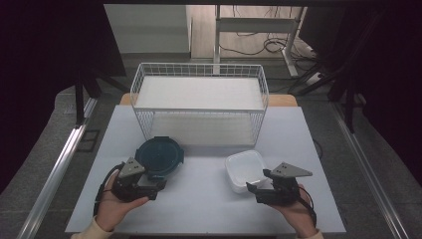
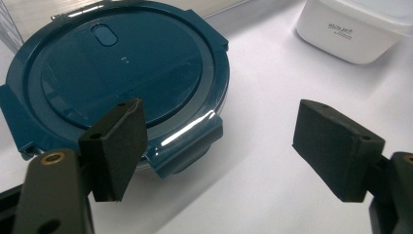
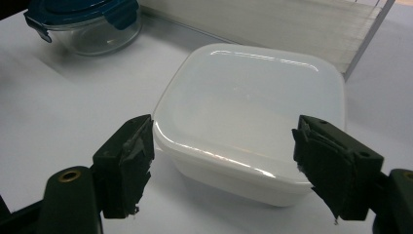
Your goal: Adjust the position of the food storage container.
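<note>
Your left gripper (image 1: 158,183) stands wide open and holds nothing — the round glass container with its glossy dark-teal clip lid (image 2: 117,73) sits just ahead of its left jaw. Your right gripper (image 1: 255,188) gapes wide too, its jaws flanking the square, smooth white plastic box (image 3: 248,117) without gripping it. Both hands cradle the grippers low over the matte white table (image 1: 209,199).

each hand carries a black gripper: the left gripper (image 1: 158,182) and right gripper (image 1: 253,188) both wear a grey three-cornered plate on top and trail a black cable. their blocky black jaws have small screw holes and brass-ringed pivots; the right pads look frayed. pale sleeve cuffs.
</note>
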### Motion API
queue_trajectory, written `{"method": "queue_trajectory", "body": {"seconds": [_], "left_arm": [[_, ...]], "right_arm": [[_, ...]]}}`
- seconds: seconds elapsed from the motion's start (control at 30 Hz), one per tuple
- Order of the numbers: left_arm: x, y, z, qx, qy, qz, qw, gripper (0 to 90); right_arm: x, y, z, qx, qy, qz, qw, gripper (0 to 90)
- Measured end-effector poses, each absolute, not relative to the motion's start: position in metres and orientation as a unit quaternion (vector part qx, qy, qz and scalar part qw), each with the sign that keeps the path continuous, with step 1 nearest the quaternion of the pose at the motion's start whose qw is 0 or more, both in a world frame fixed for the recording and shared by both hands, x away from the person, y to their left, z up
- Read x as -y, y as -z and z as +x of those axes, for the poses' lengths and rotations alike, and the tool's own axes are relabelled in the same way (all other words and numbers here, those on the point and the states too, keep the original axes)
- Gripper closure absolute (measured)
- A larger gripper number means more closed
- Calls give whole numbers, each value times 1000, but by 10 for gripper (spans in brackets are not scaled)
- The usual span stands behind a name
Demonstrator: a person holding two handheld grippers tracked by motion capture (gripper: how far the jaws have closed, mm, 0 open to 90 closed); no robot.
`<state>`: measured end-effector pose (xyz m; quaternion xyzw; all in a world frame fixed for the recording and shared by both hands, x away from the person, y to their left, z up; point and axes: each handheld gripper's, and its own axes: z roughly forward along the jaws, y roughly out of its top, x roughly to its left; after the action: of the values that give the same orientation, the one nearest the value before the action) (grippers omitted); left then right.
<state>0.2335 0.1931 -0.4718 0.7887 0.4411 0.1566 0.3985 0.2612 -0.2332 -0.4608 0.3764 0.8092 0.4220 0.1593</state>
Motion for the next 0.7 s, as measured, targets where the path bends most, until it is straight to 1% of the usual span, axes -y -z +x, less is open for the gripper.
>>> {"method": "queue_trajectory", "body": {"seconds": [0.23,0.37,0.7], "left_arm": [[-195,472,233,-441,-154,787,402,213],[-195,471,232,-438,-155,788,404,223],[-197,471,233,-438,-155,789,403,231]], "right_arm": [[234,461,261,-809,-422,377,160,223],[234,459,260,-810,-426,373,150,222],[234,458,260,-809,-430,373,145,220]]}}
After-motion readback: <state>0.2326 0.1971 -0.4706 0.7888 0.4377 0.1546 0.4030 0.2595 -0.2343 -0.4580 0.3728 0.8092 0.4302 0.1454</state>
